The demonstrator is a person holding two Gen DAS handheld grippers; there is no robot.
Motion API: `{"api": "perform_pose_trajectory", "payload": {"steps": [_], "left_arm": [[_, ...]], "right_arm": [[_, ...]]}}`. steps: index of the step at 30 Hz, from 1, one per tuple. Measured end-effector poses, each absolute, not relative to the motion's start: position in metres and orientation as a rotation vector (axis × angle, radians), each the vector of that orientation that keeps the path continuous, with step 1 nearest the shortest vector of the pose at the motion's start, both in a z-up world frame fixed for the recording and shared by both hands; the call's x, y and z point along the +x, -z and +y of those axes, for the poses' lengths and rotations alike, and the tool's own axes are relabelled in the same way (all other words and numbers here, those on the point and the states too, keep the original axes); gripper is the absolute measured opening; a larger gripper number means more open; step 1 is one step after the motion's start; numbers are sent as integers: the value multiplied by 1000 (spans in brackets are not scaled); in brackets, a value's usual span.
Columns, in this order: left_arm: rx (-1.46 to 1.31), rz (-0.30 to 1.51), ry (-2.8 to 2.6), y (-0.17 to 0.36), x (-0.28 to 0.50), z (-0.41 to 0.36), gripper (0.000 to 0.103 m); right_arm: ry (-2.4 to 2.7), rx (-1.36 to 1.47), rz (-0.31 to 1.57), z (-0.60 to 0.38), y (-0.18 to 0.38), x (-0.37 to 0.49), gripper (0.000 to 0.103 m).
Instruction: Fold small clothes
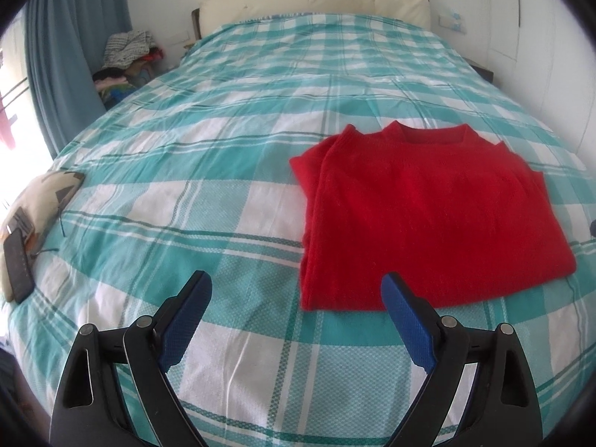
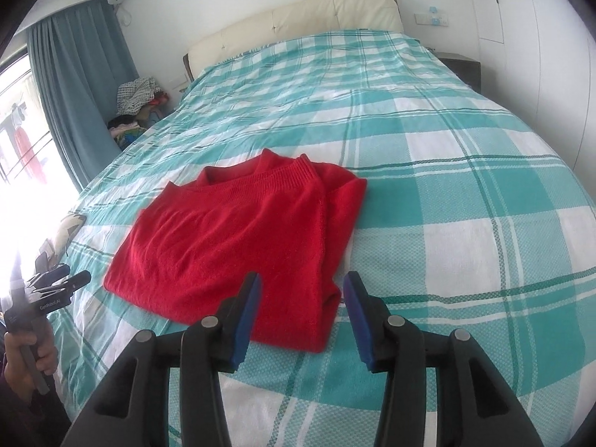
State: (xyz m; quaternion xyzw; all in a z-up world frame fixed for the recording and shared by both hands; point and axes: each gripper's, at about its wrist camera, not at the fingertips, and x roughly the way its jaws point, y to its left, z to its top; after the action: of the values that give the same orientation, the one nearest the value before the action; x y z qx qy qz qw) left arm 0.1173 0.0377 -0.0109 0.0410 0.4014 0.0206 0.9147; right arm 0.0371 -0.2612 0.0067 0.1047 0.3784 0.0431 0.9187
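Note:
A red knitted sweater [image 1: 428, 208] lies flat on the bed, sleeves folded in, collar toward the headboard. It also shows in the right wrist view [image 2: 238, 238]. My left gripper [image 1: 298, 290] is open and empty, just in front of the sweater's near left corner. My right gripper [image 2: 301, 290] is open and empty, its fingertips just short of the sweater's near right corner. The left gripper also shows at the left edge of the right wrist view [image 2: 65, 279], held in a hand.
The bed [image 1: 223, 149] has a teal and white checked cover. A small cushion [image 1: 41, 201] with a dark phone [image 1: 18, 264] on it lies at the bed's left edge. A pile of clothes [image 1: 126, 59] stands beside the bed by the blue curtain [image 1: 63, 56].

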Motion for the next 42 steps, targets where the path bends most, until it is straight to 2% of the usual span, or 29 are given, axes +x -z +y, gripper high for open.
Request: {"api": "perform_pose_trajectory", "payload": {"steps": [8, 11, 14, 24, 25, 26, 27, 34, 38, 42], "left_arm": [[67, 847, -51, 12, 121, 41, 93], [40, 848, -61, 10, 125, 49, 93], [20, 845, -78, 9, 128, 57, 93], [-57, 853, -85, 4, 131, 79, 93], [-64, 856, -83, 4, 131, 81, 93], [-73, 859, -81, 3, 131, 82, 93], [-83, 862, -78, 2, 130, 84, 93], [-133, 854, -73, -13, 118, 105, 93], [-194, 834, -95, -22, 114, 127, 93], [-248, 844, -127, -19, 114, 149, 94]], "right_arm": [[-89, 266, 815, -272, 11, 48, 46], [-50, 320, 804, -295, 13, 66, 46], [-87, 419, 821, -313, 19, 93, 52], [-172, 542, 925, -303, 66, 148, 53], [-175, 541, 933, -301, 67, 150, 47], [-183, 530, 954, -298, 69, 154, 35], [-197, 523, 986, -294, 71, 157, 9], [-161, 485, 966, -258, 10, 166, 9], [-239, 487, 983, -201, -26, 186, 9], [-293, 436, 1011, -126, -32, 209, 9]]}}
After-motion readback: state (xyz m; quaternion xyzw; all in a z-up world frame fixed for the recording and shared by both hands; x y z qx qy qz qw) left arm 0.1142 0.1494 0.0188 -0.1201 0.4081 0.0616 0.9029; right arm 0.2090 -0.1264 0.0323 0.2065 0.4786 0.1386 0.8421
